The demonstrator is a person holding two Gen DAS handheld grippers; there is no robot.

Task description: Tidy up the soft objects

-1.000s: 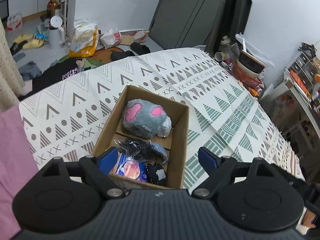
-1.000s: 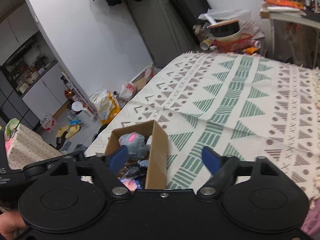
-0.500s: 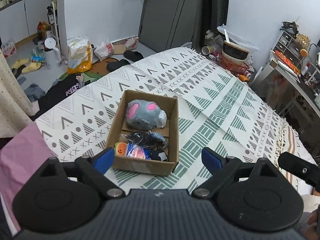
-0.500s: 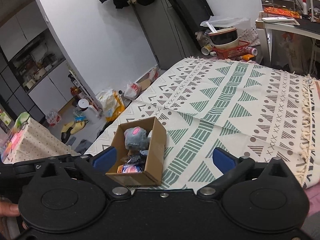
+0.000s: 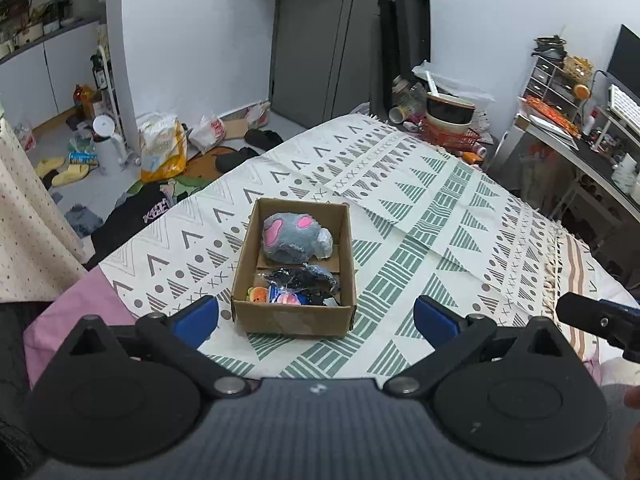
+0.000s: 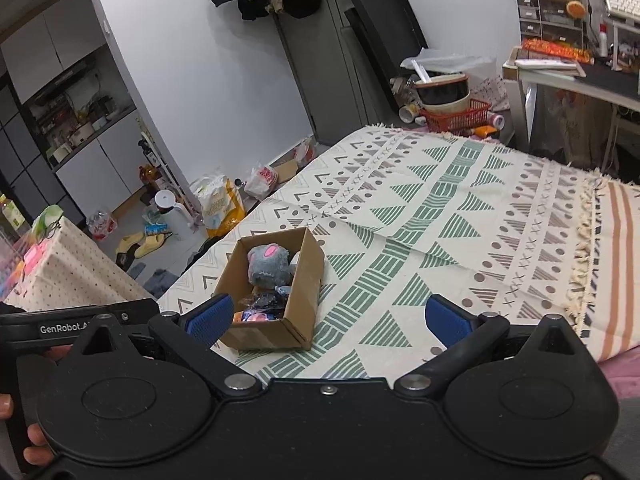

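A brown cardboard box [image 5: 294, 322] [image 6: 302, 280] stands on the patterned bedspread [image 5: 420, 216] [image 6: 440, 208]. In it lie a grey plush with pink patches [image 5: 294, 236] [image 6: 266, 264], a dark crinkly bundle [image 5: 308, 278] and small orange, pink and blue soft toys [image 5: 276, 296] [image 6: 252, 316]. My left gripper [image 5: 316, 318] is open and empty, held above and behind the box's near wall. My right gripper [image 6: 328, 318] is open and empty, to the right of the box.
A pink sheet [image 5: 80, 304] shows at the bed's near left corner. The floor at the left holds bags, slippers and clothes [image 5: 160, 152]. A red basket with bowls [image 6: 452, 112] stands beyond the bed. A desk [image 6: 568, 76] stands at the right.
Both grippers have pulled back and up from the box, which now looks smaller and farther away. The right gripper's jaws have spread wider. The box's contents have not moved.
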